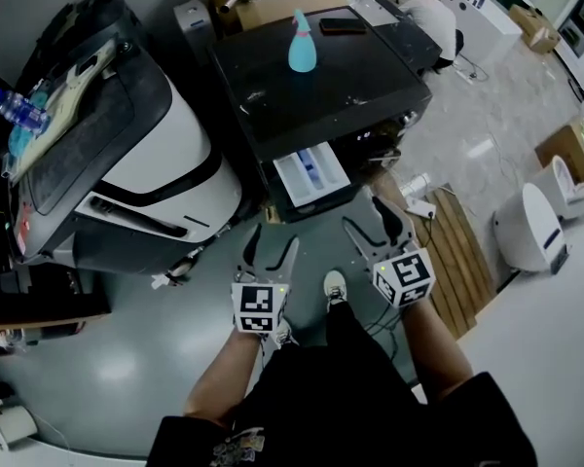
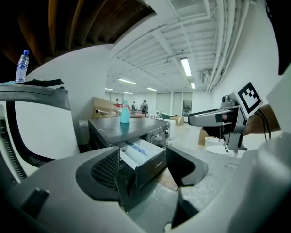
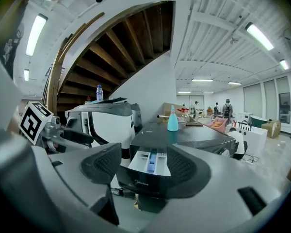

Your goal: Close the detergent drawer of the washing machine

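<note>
The detergent drawer [image 1: 311, 175] stood pulled out from the front of the washing machine [image 1: 321, 86], and the left gripper [image 1: 274, 237] and right gripper [image 1: 364, 213] were held short of it, jaws spread wide and empty, presumably ready to press its front panel inward.

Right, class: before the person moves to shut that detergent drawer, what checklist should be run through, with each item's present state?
1. White detergent drawer with dark front stands out of the black washing machine: ok.
2. Left gripper jaws apart, empty: ok.
3. Right gripper jaws apart, empty: ok.
4. Either gripper touching the drawer front: not ok, both short of it.
5. Teal plastic bottle upright on the machine top, away from the drawer: ok.
</note>
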A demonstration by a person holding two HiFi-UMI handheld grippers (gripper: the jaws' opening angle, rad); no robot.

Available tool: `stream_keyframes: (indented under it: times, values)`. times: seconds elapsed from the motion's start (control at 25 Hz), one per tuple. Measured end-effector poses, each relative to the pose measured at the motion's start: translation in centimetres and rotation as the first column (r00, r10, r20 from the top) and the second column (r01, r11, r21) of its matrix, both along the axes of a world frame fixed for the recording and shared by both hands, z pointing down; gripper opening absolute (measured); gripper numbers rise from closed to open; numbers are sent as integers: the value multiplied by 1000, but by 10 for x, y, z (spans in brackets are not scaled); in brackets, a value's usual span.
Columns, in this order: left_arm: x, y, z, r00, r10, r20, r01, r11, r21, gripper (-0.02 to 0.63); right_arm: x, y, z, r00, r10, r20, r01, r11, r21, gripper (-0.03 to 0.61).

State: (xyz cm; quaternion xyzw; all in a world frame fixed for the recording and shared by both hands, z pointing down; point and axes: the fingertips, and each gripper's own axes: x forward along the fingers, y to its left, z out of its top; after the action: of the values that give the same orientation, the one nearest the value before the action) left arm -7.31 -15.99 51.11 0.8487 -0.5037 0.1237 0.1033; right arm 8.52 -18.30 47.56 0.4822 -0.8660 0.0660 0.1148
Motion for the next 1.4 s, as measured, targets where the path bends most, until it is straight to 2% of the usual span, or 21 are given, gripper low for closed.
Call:
stream_keyframes:
  times: [0.4, 0.88, 1.2, 1.4]
  values:
    - [20, -35, 54, 997, -73, 8, 73, 992, -107, 281, 32, -44, 57, 998, -60, -4, 59, 992, -115, 276]
    - [22, -62, 99, 989, -147, 19, 147, 969, -199, 275, 35, -79, 127, 990, -139, -21, 130, 960, -249, 244]
    - [21, -72, 121, 984, -174, 28, 175, 953, -246, 214, 39, -90, 155, 987, -158, -19, 144, 940, -310, 212]
    - [27, -74, 123, 989, -144, 24, 145, 960, -241, 150, 34, -94, 159, 983, -183, -16, 168, 933, -318, 163]
